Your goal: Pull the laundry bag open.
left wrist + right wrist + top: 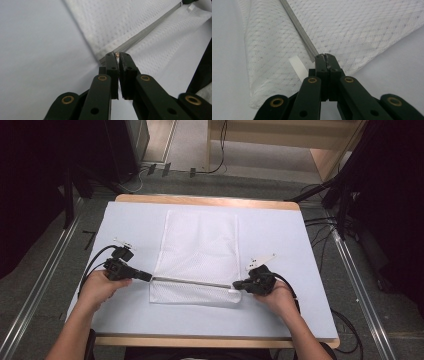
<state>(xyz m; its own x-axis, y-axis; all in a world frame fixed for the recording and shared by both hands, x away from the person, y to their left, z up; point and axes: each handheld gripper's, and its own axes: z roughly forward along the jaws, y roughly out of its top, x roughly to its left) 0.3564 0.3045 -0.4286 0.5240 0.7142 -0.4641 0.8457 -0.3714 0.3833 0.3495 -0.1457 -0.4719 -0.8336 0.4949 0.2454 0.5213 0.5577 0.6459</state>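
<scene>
my left claw (144, 276) was pinched tight on one end of the grey zipper (192, 282), and my right claw (239, 284) was squeezed shut on the other end. the white mesh bag (200, 250) lay flat in the middle of the table (280, 245), zipper side near me.
</scene>
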